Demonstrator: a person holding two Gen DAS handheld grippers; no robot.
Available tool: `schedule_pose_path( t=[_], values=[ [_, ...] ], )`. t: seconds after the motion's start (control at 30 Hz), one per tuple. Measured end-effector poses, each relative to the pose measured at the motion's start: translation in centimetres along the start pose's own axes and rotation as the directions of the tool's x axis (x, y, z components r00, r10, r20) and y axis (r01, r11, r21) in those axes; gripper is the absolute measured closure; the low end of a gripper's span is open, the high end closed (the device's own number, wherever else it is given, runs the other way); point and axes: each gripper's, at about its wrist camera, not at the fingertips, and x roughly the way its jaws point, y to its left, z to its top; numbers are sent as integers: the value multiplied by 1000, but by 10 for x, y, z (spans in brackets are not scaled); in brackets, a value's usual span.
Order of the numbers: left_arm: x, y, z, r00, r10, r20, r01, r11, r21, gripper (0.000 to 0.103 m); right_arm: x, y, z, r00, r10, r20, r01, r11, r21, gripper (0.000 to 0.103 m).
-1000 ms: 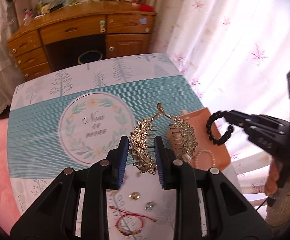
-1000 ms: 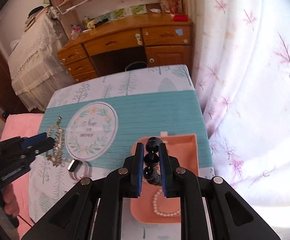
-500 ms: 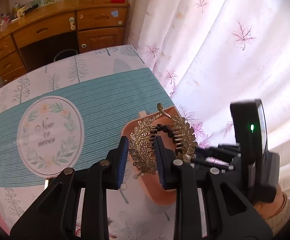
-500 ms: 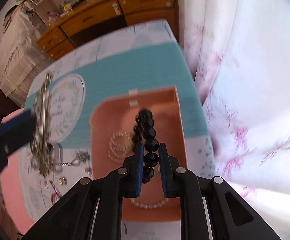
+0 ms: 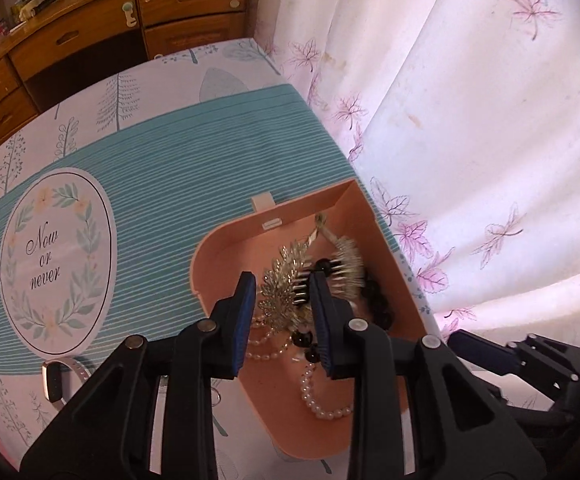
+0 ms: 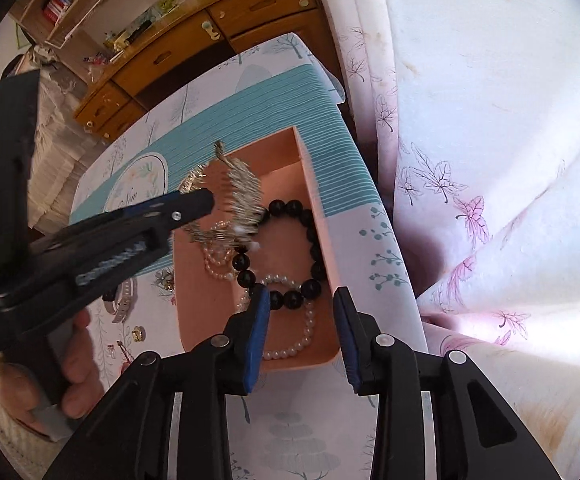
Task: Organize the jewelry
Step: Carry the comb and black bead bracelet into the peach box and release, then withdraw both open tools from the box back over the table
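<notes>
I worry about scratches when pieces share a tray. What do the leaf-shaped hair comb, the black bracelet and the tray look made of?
Hair comb: gold-toned metal, by its glitter and thin stiff teeth; possibly set with tiny stones.
Black bracelet: round glossy beads, stone, glass or plastic; cannot tell which.
Tray: matte peach, with thin straight walls; probably cardboard or plastic.
</notes>
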Motion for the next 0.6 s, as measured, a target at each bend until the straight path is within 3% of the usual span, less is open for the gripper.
schedule_pose_path(
  t=[0.07, 0.2, 0.6],
  values=[
    [3, 3, 0, 1000, 9, -10, -9, 1000, -5, 74, -3, 0, -1, 1000, -6, 6, 6, 1000, -5, 70],
    [-4, 12, -2, 1000, 9, 7, -9, 1000, -24, 57, -14, 14, 0, 1000, -6, 24, 7, 1000, -14, 70],
    [-69, 58, -30, 996, 50, 78, -50, 999, -12, 56, -20, 55, -2, 998, 28, 48, -23, 995, -97, 70]
  ],
)
